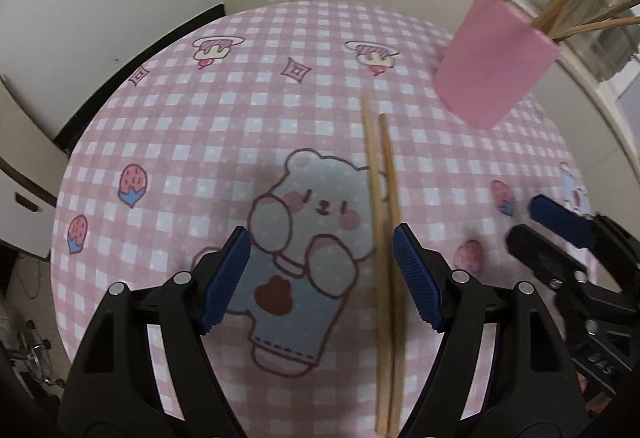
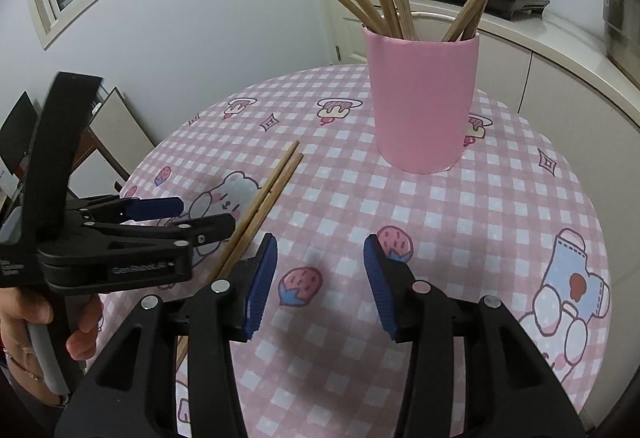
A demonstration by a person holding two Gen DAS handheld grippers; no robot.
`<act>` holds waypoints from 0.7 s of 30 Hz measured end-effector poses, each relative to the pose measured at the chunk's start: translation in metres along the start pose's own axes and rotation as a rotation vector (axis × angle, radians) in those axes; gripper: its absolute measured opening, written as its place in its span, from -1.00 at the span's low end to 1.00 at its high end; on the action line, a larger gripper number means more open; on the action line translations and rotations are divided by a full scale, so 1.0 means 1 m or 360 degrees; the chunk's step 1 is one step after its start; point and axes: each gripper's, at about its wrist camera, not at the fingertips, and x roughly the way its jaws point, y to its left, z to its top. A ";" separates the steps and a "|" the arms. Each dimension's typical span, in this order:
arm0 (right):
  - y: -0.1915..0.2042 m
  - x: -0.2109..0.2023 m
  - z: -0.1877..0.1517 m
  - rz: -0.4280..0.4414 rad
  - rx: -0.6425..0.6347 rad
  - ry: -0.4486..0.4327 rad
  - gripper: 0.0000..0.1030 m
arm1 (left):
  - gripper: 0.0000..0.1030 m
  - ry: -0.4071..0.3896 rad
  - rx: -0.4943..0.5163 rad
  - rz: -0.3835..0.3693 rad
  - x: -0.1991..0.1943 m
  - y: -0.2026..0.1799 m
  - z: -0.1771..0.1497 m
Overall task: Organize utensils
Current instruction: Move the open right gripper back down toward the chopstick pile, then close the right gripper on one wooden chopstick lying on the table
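Because two loose wooden chopsticks (image 1: pixel 385 238) lie between its spread pads, I keep my left gripper (image 1: pixel 320 270) released; my right gripper (image 2: pixel 320 286) hangs empty, also released.

**Pink checks, tan wood, blue pads**

The tabletop (image 2: pixel 440 222) wears pink-and-white gingham printed with bears and strawberries. The cup (image 2: pixel 422 102) is plain pink. The chopsticks (image 1: pixel 386 262) are tan. Both black tools, left (image 1: pixel 320 270) and right (image 2: pixel 318 286), carry ribbed blue pads.
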 end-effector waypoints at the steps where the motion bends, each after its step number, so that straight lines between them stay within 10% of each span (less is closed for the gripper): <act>1: 0.000 0.001 0.000 0.0004 0.0003 0.0000 -0.16 | 0.42 0.0010 0.0005 0.0014 0.003 0.000 0.000; 21: -0.006 0.001 0.005 0.0021 0.0041 0.0006 -0.12 | 0.38 -0.0007 0.0062 0.0137 0.017 0.004 0.006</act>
